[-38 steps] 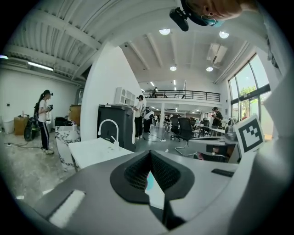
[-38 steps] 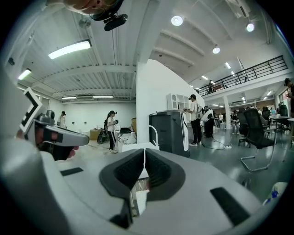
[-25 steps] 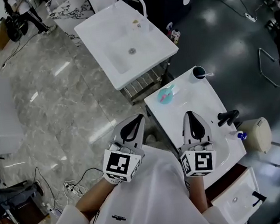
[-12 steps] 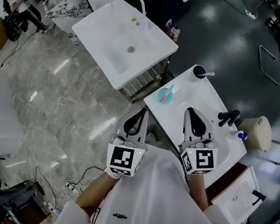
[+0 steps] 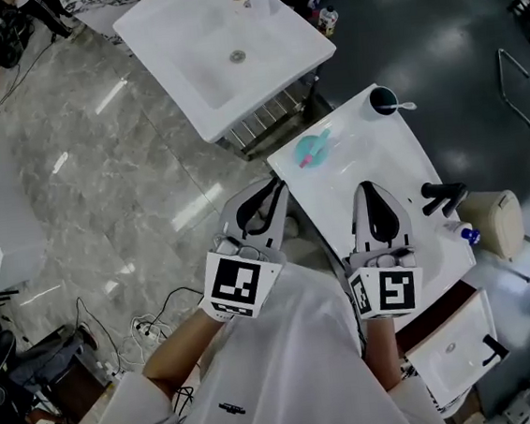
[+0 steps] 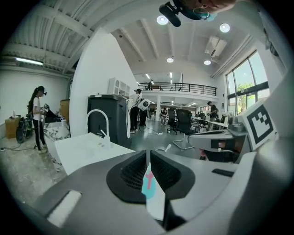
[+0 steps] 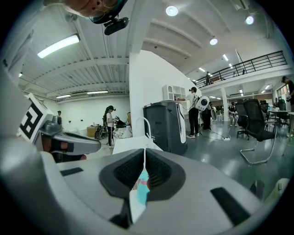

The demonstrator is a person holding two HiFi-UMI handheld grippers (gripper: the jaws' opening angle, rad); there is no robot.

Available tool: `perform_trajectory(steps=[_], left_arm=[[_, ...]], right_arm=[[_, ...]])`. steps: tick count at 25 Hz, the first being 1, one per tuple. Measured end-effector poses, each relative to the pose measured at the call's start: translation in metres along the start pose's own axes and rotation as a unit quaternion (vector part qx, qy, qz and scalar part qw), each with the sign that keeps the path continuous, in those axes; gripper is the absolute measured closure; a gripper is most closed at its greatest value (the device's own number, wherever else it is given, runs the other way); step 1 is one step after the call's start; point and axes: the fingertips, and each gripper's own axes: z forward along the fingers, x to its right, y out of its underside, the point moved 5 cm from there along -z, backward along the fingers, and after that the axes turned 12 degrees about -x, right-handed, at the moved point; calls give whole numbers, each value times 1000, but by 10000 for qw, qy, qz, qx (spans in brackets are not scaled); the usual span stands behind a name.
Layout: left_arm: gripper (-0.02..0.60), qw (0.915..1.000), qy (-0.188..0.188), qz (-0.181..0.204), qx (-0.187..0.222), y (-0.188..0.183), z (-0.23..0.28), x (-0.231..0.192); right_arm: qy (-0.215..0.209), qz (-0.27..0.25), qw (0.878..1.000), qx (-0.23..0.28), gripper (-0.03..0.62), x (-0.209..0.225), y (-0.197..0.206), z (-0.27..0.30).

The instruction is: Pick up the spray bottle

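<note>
A small teal and pink item (image 5: 312, 148), possibly the spray bottle, lies on the white counter (image 5: 372, 153) ahead of both grippers. It shows as a teal patch through the jaw slit in the left gripper view (image 6: 147, 182) and the right gripper view (image 7: 143, 189). My left gripper (image 5: 278, 188) is shut and empty, at the counter's left edge. My right gripper (image 5: 369, 189) hovers over the counter, shut and empty. A beige container with a blue cap (image 5: 498, 223) sits at the counter's right.
A black faucet (image 5: 441, 198) and a dark cup (image 5: 383, 100) with a stick in it stand on the counter. A larger white sink unit (image 5: 219, 46) is beyond, with a marble floor (image 5: 93, 187) to the left. People stand far off in the hall (image 6: 37, 117).
Both grippers have shifted forward and slightly down toward the counter. The left one has come closer to the counter's left edge. Both stay shut.
</note>
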Motion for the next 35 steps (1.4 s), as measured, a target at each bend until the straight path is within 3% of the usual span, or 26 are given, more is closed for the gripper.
perform_trajectory(steps=[3, 7, 12, 17, 21, 28, 35], left_arm=[[568, 10000, 71, 16, -36, -2, 11, -1], [499, 9995, 247, 64, -201, -3, 26, 2], [471, 9965, 450, 363, -611, -5, 46, 4], [445, 9925, 532, 400, -1026, -6, 66, 1], [433, 9884, 602, 376, -1345, -8, 82, -3], [426, 9764, 710, 656, -1931, 6, 123, 7], [418, 9702, 670, 820, -2178, 17, 154, 11]], right_arm=[[-4, 42, 10000, -78, 586, 3, 8, 8], [3, 119, 9998, -163, 586, 7, 16, 15], [-47, 200, 9995, -221, 586, 13, 22, 27], [-91, 199, 9994, -283, 586, 15, 29, 39], [-63, 250, 9989, -390, 586, 18, 36, 47], [-7, 420, 9980, -474, 586, 32, 53, 59], [91, 620, 9965, -554, 586, 45, 67, 65]])
